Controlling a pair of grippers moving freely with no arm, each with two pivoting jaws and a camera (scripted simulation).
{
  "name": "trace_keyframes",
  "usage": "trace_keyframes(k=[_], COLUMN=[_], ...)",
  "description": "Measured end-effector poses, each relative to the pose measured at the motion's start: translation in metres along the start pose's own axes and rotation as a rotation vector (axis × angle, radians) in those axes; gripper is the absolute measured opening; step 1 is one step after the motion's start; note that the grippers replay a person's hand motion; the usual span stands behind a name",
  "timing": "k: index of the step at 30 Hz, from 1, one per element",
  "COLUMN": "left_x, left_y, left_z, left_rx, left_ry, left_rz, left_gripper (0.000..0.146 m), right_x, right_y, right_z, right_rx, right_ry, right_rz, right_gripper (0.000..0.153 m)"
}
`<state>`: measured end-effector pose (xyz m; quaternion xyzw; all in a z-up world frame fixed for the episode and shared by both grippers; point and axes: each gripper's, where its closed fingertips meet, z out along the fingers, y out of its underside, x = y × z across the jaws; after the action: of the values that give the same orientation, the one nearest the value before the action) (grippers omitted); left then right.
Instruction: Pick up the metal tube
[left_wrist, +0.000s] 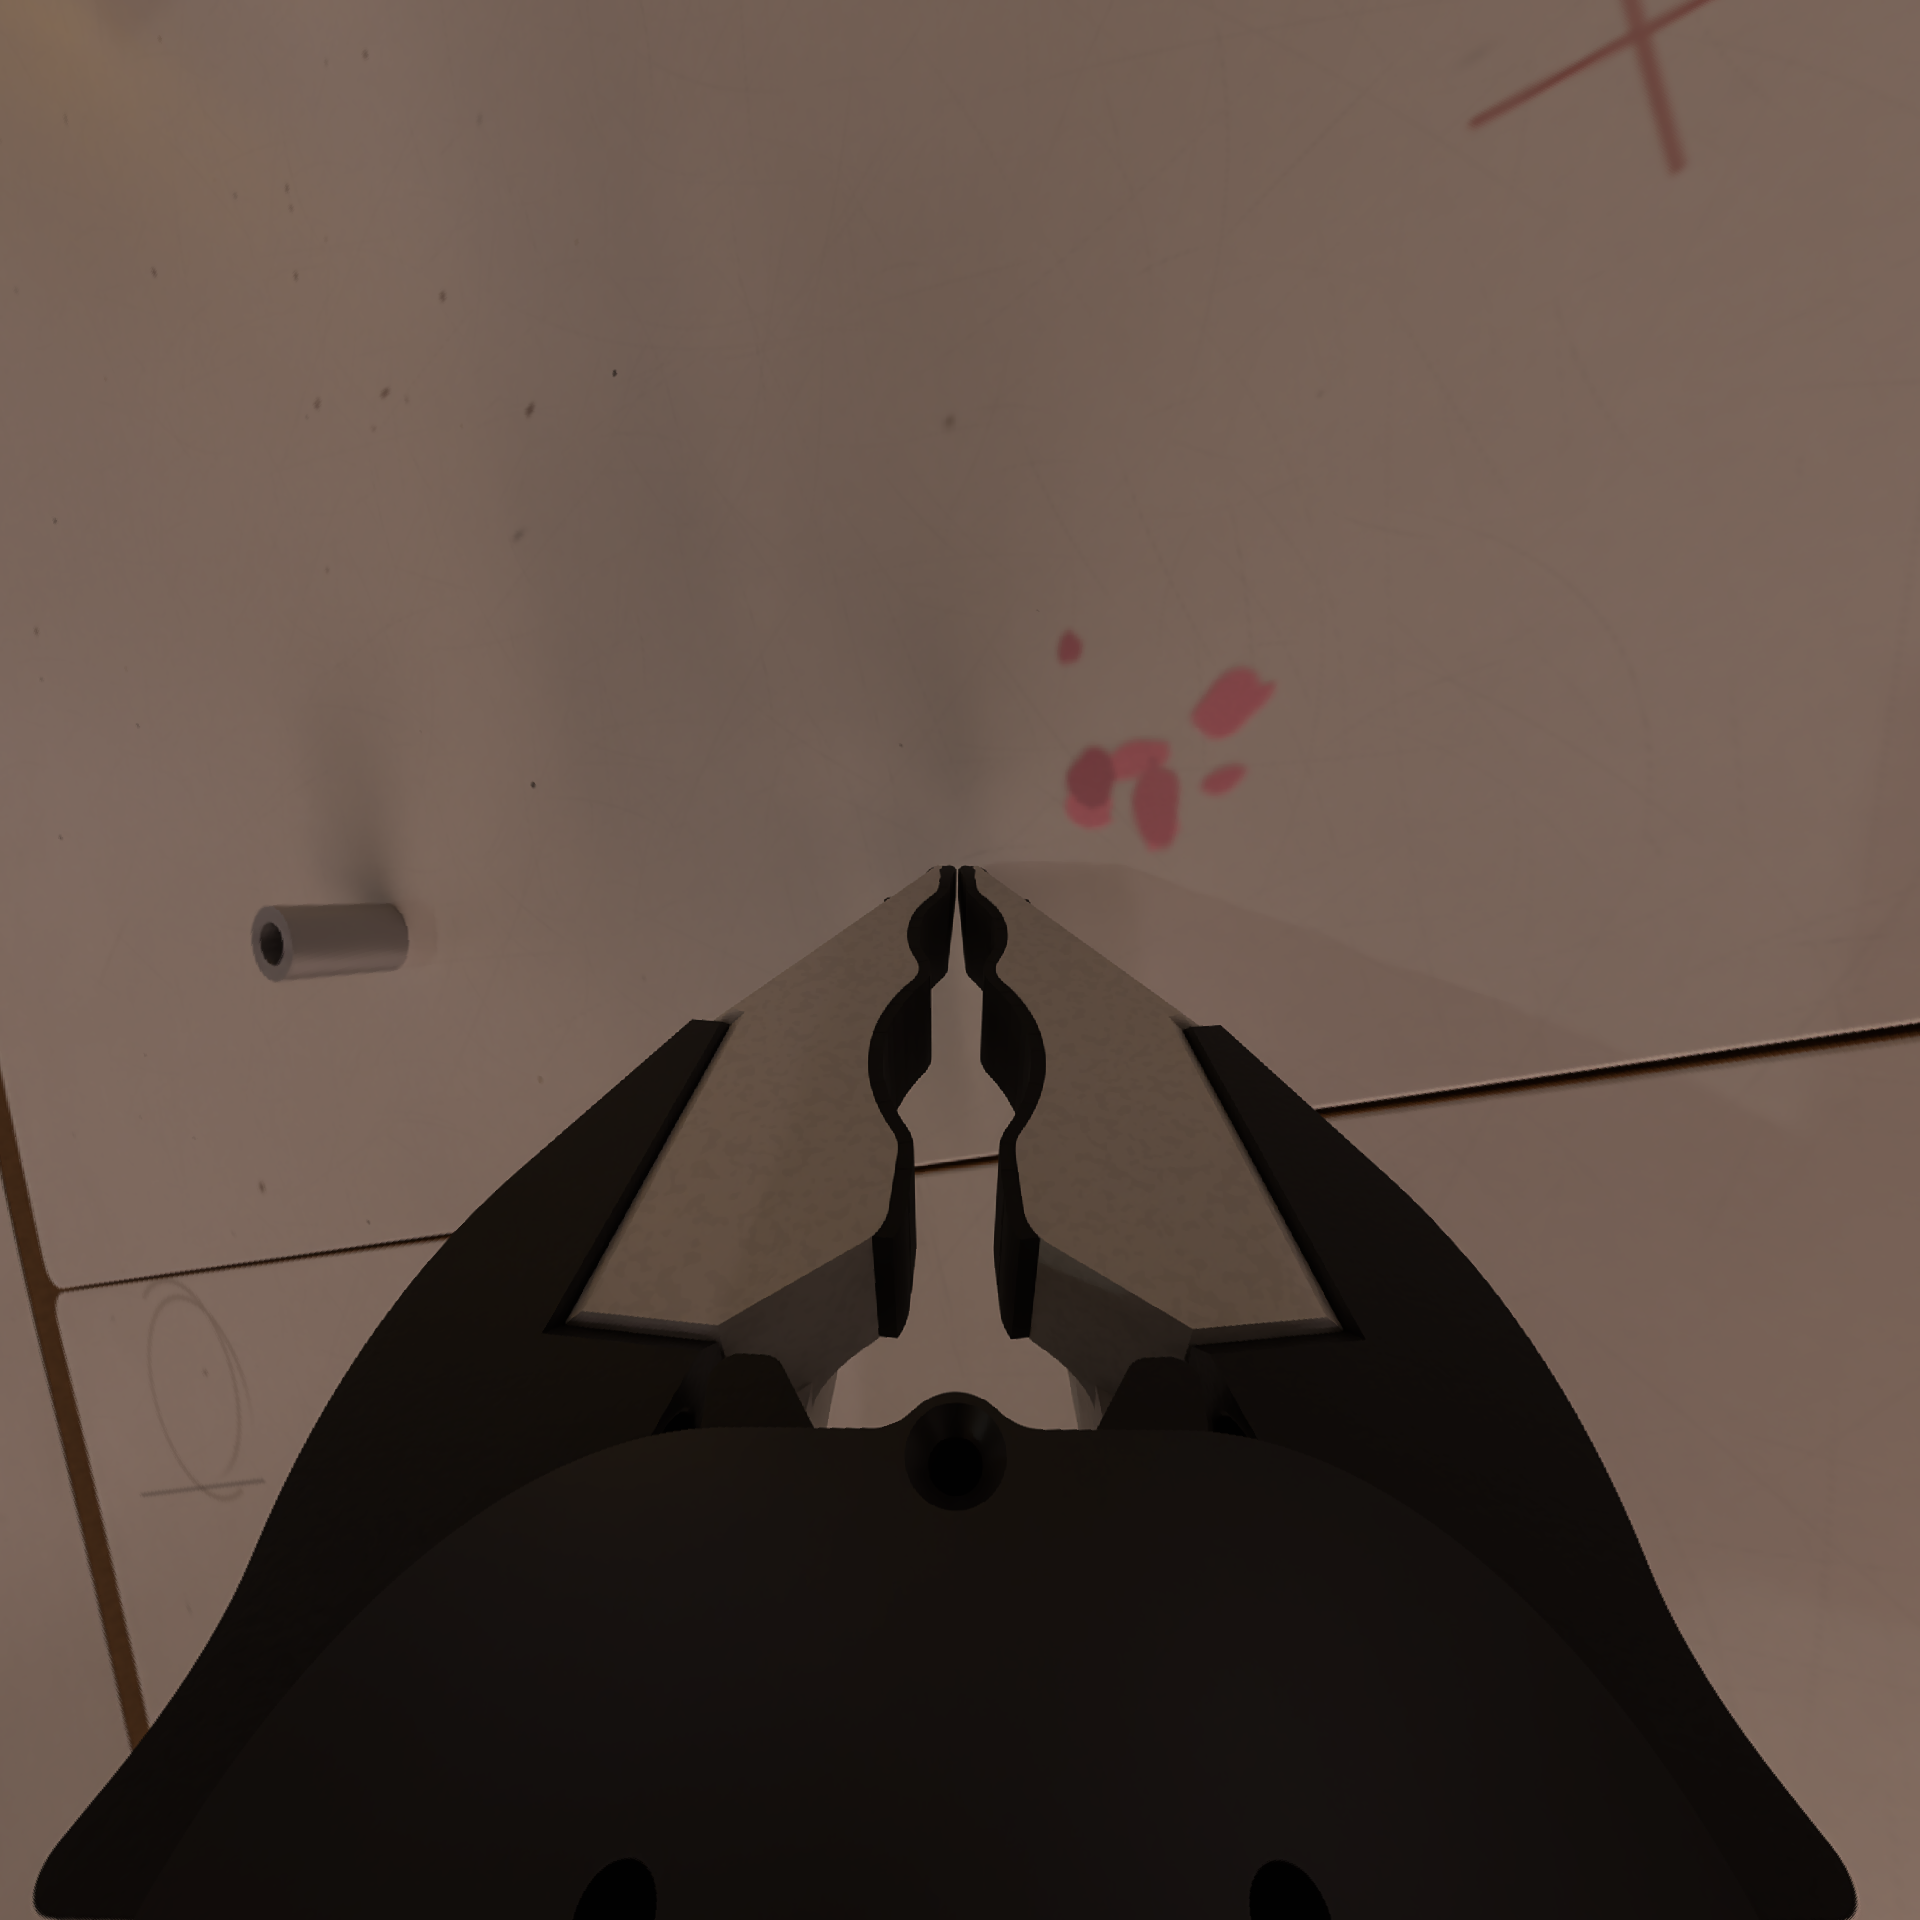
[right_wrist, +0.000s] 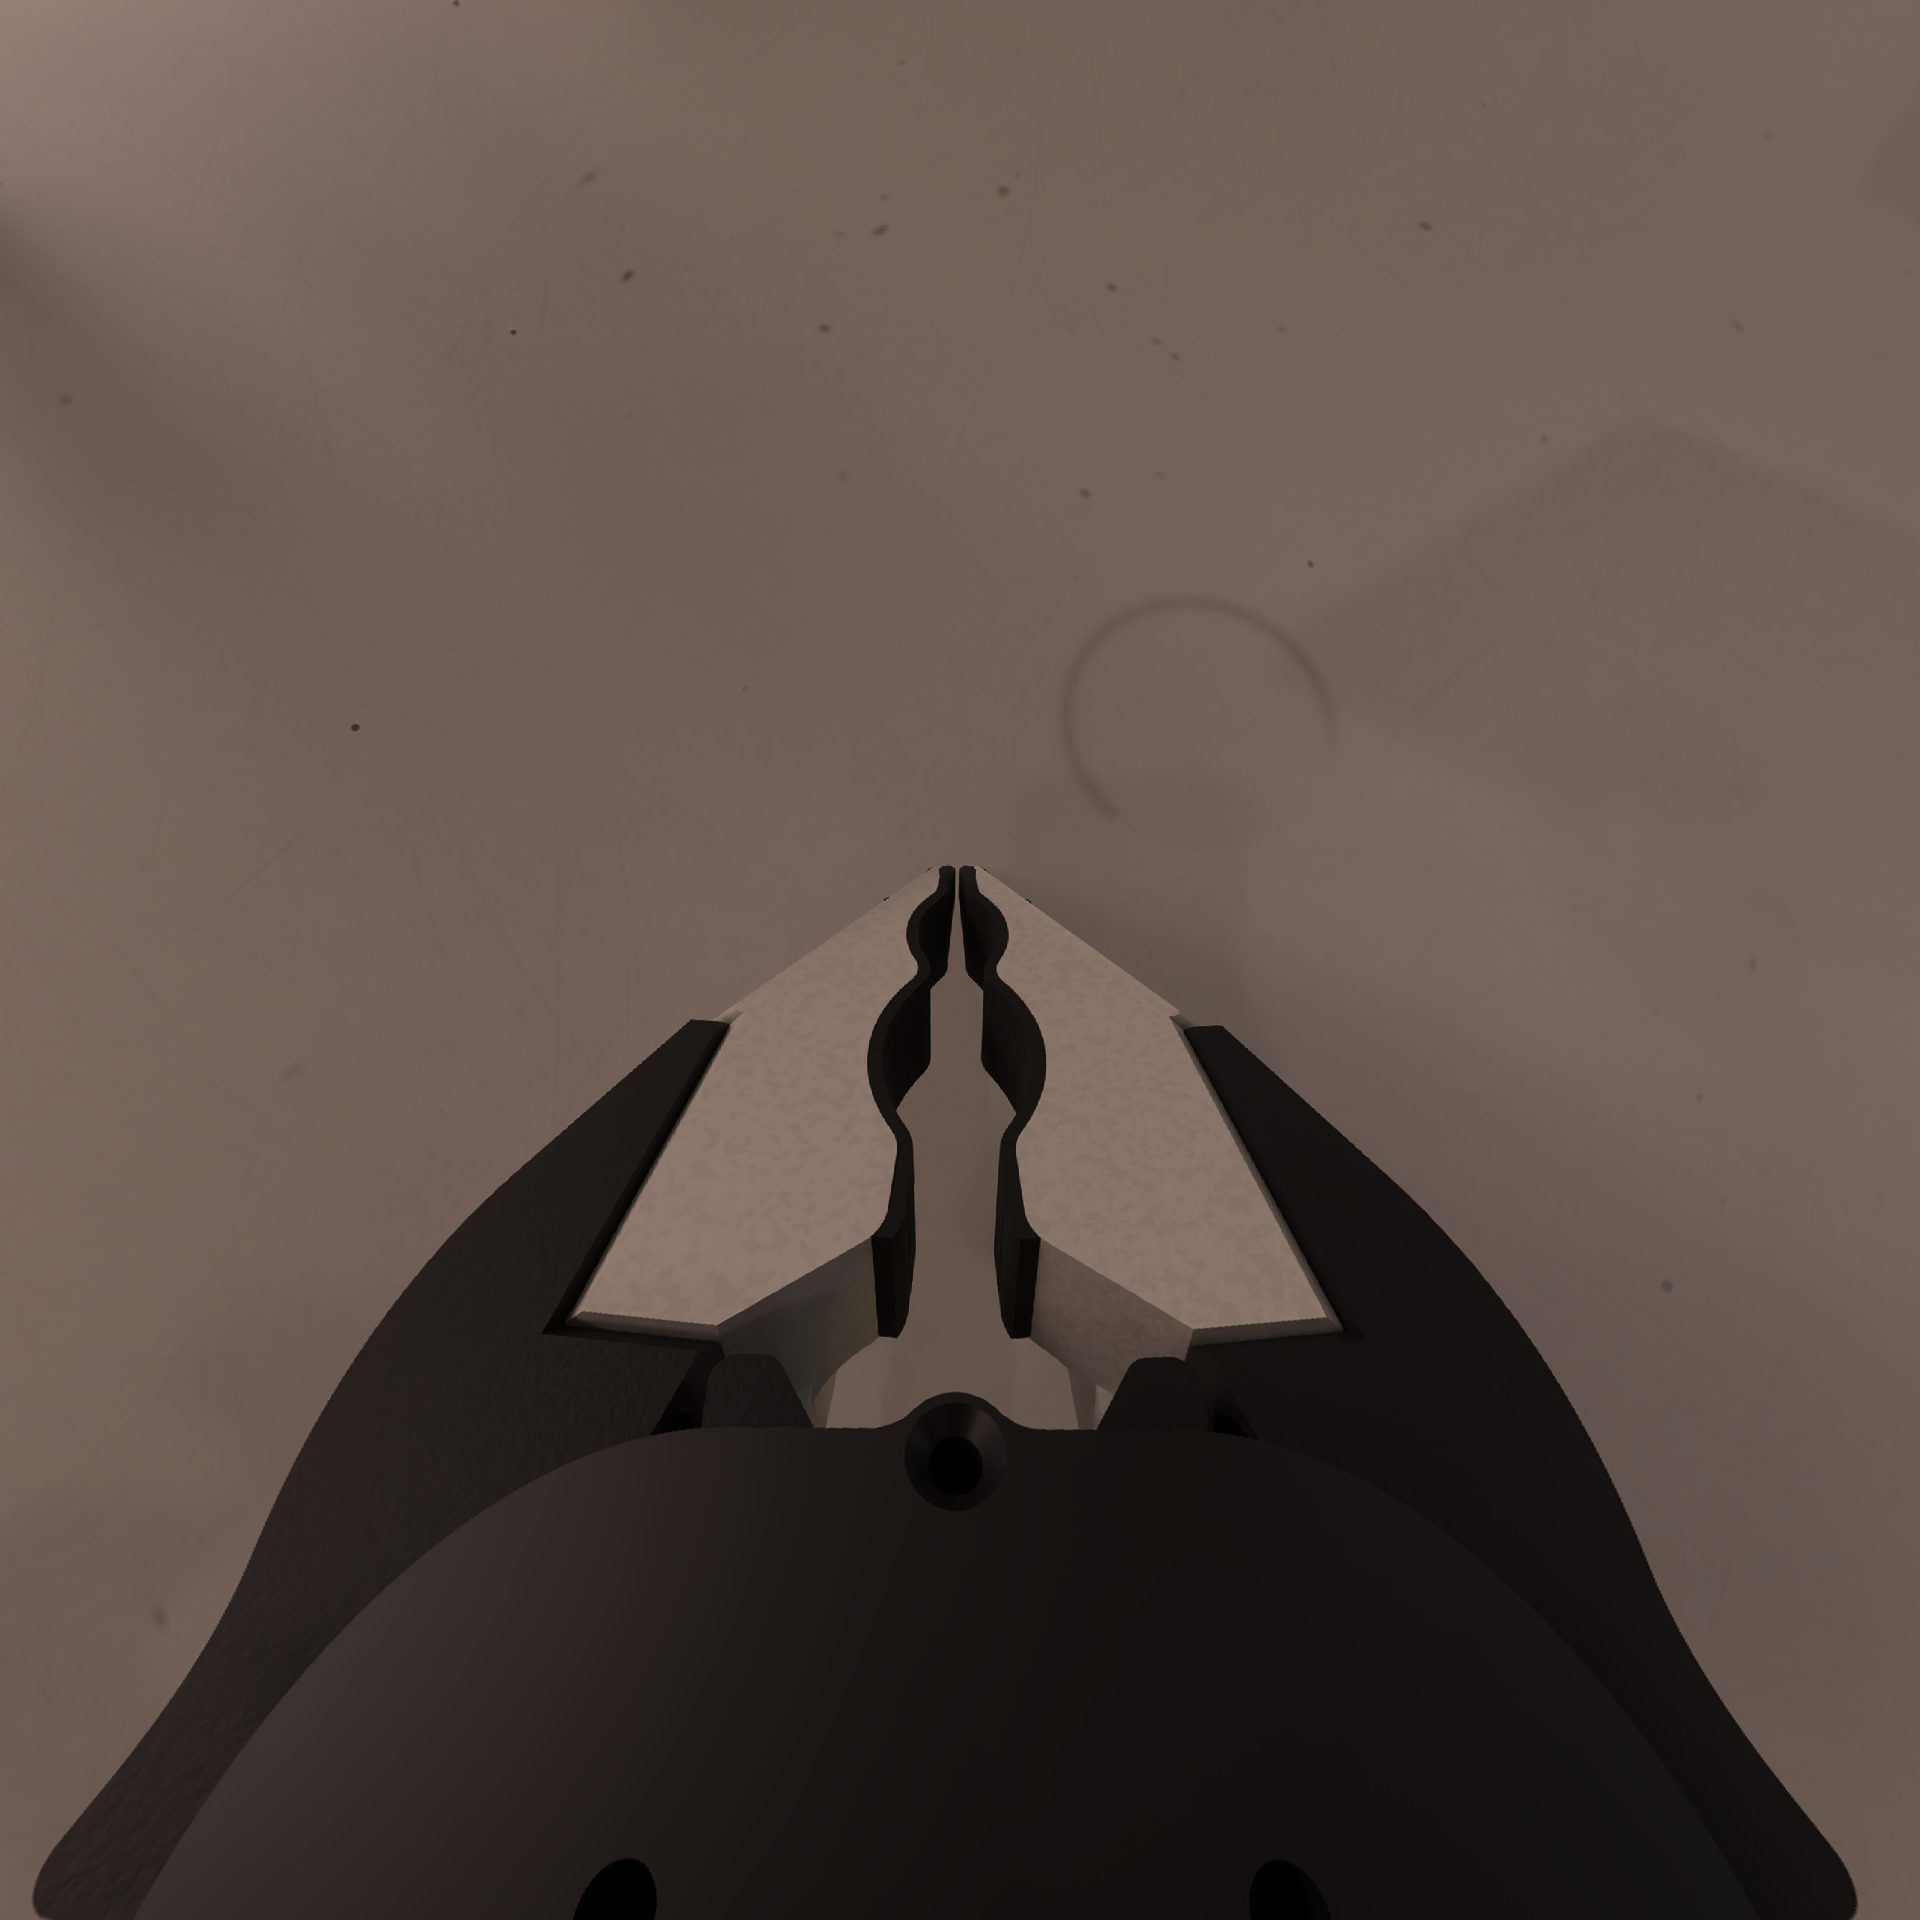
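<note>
A short grey metal tube (left_wrist: 330, 941) lies on its side on the pale tabletop, at the left of the left wrist view, its open end facing left. My left gripper (left_wrist: 956, 873) is shut and empty, above the surface and well to the right of the tube. My right gripper (right_wrist: 956, 873) is shut and empty over bare tabletop. The tube does not show in the right wrist view.
Red paint blotches (left_wrist: 1143, 769) mark the table just right of my left fingertips, and a red cross (left_wrist: 1642, 73) is drawn at the far right. A dark seam (left_wrist: 1558, 1075) crosses the tabletop. A brown strip (left_wrist: 62, 1403) runs down the left. A faint ring stain (right_wrist: 1195, 707) shows.
</note>
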<state>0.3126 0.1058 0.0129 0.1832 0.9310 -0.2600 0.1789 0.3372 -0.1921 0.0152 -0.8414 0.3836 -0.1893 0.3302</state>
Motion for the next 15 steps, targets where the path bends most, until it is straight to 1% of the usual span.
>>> trace_keyframes(k=[5,9,13,15], left_x=[0.009,0.018,0.026,0.027], left_y=[0.009,0.016,0.019,0.016], left_z=[-0.010,-0.020,-0.022,-0.022], left_rx=[-0.004,-0.012,-0.004,0.020], left_ry=[-0.009,-0.002,-0.010,-0.008], left_rz=[-0.049,-0.082,-0.122,-0.158], left_gripper=[0.000,0.000,0.001,0.001], right_x=[-0.012,-0.023,-0.028,-0.028], right_y=[-0.006,-0.014,-0.018,-0.018], right_z=[0.005,0.012,0.015,0.015], right_rx=[0.000,0.005,0.001,0.004], right_ry=[-0.013,0.002,0.024,0.029], right_rz=[-0.031,-0.087,-0.128,-0.126], right_gripper=[0.001,0.001,0.001,0.001])
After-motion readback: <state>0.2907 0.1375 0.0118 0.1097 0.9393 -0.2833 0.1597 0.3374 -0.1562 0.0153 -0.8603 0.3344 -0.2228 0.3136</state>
